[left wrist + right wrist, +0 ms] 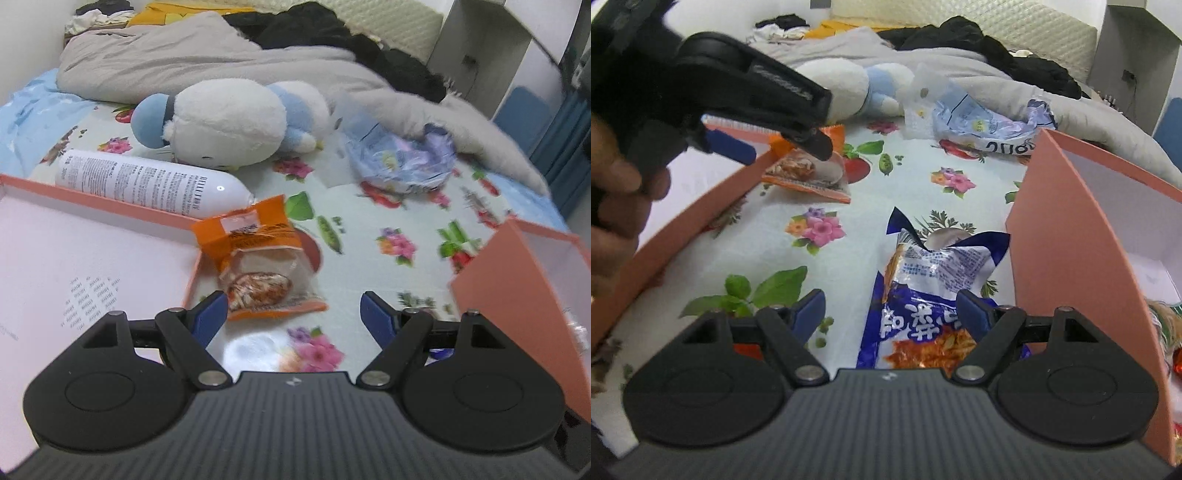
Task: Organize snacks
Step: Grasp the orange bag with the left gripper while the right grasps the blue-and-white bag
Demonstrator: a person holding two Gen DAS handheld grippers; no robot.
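My left gripper (293, 308) stands open just above the flowered sheet. An orange snack packet (258, 258) lies right ahead of its left finger, apart from it. From the right wrist view the left gripper (786, 151) hangs over that orange packet (809, 173), held by a hand (613, 206). My right gripper (890, 306) is open too. A blue and white snack packet (923, 291) lies flat beneath it, partly under the right finger, with neither pad pressing on it. A crumpled pale blue bag (402, 158) lies farther back.
A shallow salmon-coloured box (110, 206) sits at the left and a taller one (1071, 221) at the right, with wrapped snacks (1167, 325) inside. A white bottle (147, 184), a plush toy (236, 122) and a grey blanket (166, 55) lie behind on the bed.
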